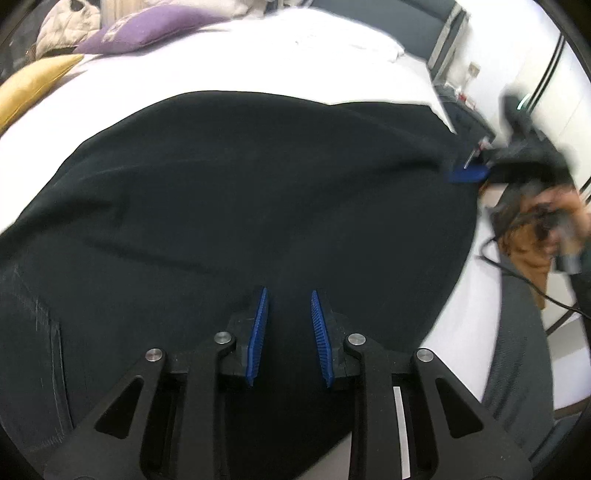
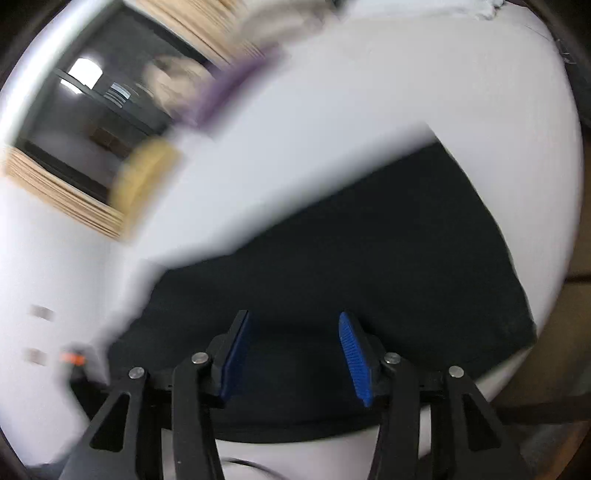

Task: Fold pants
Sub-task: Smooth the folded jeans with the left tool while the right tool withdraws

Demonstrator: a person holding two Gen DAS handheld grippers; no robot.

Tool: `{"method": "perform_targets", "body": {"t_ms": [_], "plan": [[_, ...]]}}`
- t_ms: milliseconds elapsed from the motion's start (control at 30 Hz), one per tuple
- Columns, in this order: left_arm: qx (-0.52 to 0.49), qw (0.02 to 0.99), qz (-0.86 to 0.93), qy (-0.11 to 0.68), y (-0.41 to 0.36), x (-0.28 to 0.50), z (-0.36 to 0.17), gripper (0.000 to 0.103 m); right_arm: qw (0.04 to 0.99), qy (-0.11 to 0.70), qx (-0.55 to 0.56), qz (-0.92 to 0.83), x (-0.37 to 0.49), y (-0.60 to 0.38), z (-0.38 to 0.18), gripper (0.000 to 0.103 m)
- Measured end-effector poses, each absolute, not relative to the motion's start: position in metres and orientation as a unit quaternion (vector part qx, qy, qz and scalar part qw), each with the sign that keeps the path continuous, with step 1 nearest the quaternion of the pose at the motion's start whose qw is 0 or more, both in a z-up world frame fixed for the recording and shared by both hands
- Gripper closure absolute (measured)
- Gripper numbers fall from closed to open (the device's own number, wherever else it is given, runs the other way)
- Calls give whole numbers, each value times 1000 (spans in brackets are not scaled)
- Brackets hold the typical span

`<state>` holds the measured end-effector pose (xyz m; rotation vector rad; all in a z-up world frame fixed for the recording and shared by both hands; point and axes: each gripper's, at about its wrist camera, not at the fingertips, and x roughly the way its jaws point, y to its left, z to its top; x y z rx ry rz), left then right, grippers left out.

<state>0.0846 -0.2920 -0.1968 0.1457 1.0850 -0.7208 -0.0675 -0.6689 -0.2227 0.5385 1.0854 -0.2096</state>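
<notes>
Black pants (image 1: 229, 192) spread across the white bed (image 1: 229, 62).
Dark, softly creased fabric; left gripper (image 1: 288, 325) narrowly parted above it, right gripper (image 2: 293, 354) wide and empty over its edge.

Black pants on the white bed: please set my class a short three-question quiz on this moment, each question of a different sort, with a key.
1. True or false: the left hand-held gripper is shut on the black pants.
2. Which cushion lies nearer the pants in the left wrist view? A) the yellow cushion B) the purple cushion
3. Fill in: the pants lie on a ___ bed.

Key: 1 false, its pads stand apart over the cloth; 2 A; 3 white.
</notes>
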Motion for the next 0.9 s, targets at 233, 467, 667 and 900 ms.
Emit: {"method": "perform_targets", "body": {"t_ms": [233,467,667,900], "plan": [[44,822,-319,470,-256,90,-157,79,847,461,247,-90,-70,-660,-173,71],[16,838,-255,483,-226,170,-163,79,816,514,200,173,59,-490,-209,38],[-16,836,-243,491,-191,174,-196,80,810,524,252,76,106,-543,-282,103],[-75,862,-208,455,-156,161,-196,79,844,474,227,-107,73,-596,-233,94]]}}
